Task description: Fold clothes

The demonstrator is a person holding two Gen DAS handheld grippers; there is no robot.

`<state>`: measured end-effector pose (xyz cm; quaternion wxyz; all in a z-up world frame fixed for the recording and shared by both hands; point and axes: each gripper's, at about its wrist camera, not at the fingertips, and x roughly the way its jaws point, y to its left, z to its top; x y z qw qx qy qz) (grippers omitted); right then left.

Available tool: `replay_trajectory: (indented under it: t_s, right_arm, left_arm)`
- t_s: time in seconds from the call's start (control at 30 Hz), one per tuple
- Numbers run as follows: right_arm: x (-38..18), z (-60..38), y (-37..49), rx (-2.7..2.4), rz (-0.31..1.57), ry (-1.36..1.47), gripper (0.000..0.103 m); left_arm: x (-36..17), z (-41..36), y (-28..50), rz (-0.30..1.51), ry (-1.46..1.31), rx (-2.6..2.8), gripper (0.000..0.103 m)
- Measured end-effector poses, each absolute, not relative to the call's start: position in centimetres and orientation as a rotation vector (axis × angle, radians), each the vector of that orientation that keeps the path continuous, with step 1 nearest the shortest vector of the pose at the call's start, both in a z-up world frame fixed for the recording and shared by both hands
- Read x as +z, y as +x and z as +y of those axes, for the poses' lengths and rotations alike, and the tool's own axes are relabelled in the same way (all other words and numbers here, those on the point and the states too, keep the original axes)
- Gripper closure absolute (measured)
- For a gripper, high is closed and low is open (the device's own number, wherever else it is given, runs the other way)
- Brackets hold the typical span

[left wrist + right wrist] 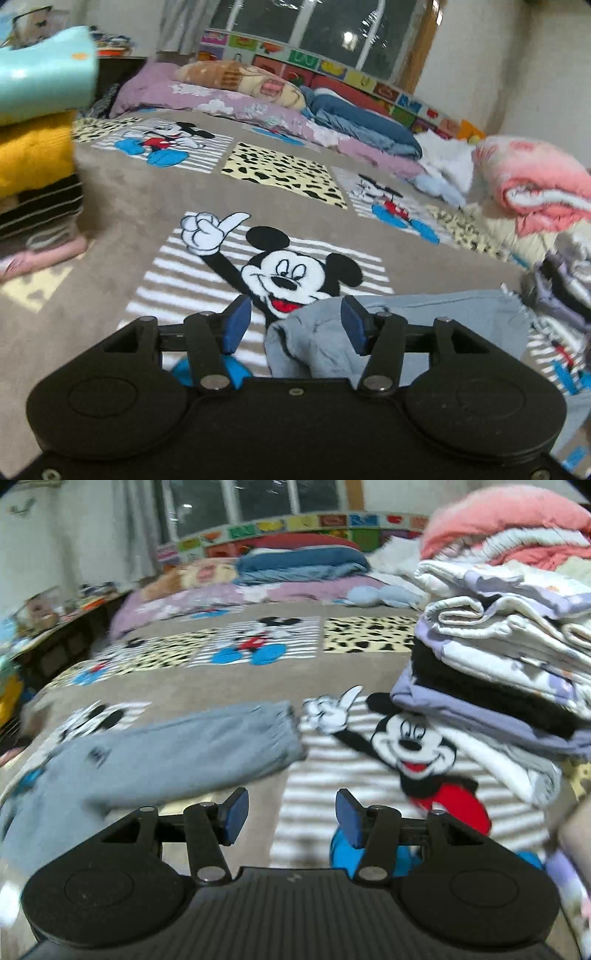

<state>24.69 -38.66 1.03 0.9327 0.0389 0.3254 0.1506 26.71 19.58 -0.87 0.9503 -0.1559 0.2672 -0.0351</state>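
A grey garment (424,317) lies on the Mickey Mouse blanket (147,192). In the left wrist view one bunched end of it sits between the open blue pads of my left gripper (295,325), and the jaws are not closed on it. In the right wrist view the same grey garment (166,753) lies stretched out to the left, its cuffed end near the middle. My right gripper (291,814) is open and empty, above the bare blanket (236,683) to the right of the garment.
A stack of folded clothes (37,129) stands at the left in the left wrist view. A tall pile of clothes (498,646) stands at the right in the right wrist view. Pillows and bedding (258,99) line the far side under the window.
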Motion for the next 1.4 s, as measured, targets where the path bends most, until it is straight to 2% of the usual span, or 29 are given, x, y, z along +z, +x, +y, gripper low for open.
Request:
replay_trajectory:
  t_s: [0.17, 0.33, 0.6, 0.8, 0.93, 0.97, 1.23, 1.37, 1.4]
  right_arm:
    - [0.6, -37.6, 19.6, 0.417, 0.618, -0.004, 0.030]
    - [-1.3, -36.8, 18.6, 0.429, 0.624, -0.057, 0.030]
    - [-3.7, -36.0, 18.6, 0.467, 0.602, -0.146, 0.031]
    - [-4.7, -35.4, 19.8, 0.510, 0.588, -0.178, 0.031]
    - [-5.4, -35.7, 22.1, 0.553, 0.603, -0.044, 0.032]
    - [-5.6, -35.9, 22.7, 0.559, 0.609, -0.002, 0.035]
    - [-8.4, -36.5, 29.5, 0.459, 0.716, 0.363, 0.037]
    - [-9.2, -36.4, 30.6, 0.398, 0.722, 0.480, 0.037]
    - [-9.4, -36.4, 30.3, 0.400, 0.721, 0.500, 0.039]
  left_arm:
    - [0.6, 18.3, 21.9, 0.521, -0.316, -0.085, 0.048]
    - [-0.3, 15.7, 16.2, 0.534, -0.349, -0.168, 0.048]
    - [-2.6, 7.1, 12.1, 0.510, 0.188, -0.469, 0.048]
    - [-6.5, 5.9, 14.5, 0.542, 0.298, -0.541, 0.048]
    - [-7.5, 6.7, 17.5, 0.567, 0.203, -0.496, 0.044]
    - [-7.6, 6.8, 18.1, 0.569, 0.181, -0.491, 0.043]
    - [-7.6, 9.2, 20.6, 0.576, -0.022, -0.411, 0.042]
    - [-7.3, 9.0, 20.4, 0.571, -0.007, -0.424, 0.042]
    - [-7.2, 8.8, 20.3, 0.569, 0.005, -0.431, 0.042]
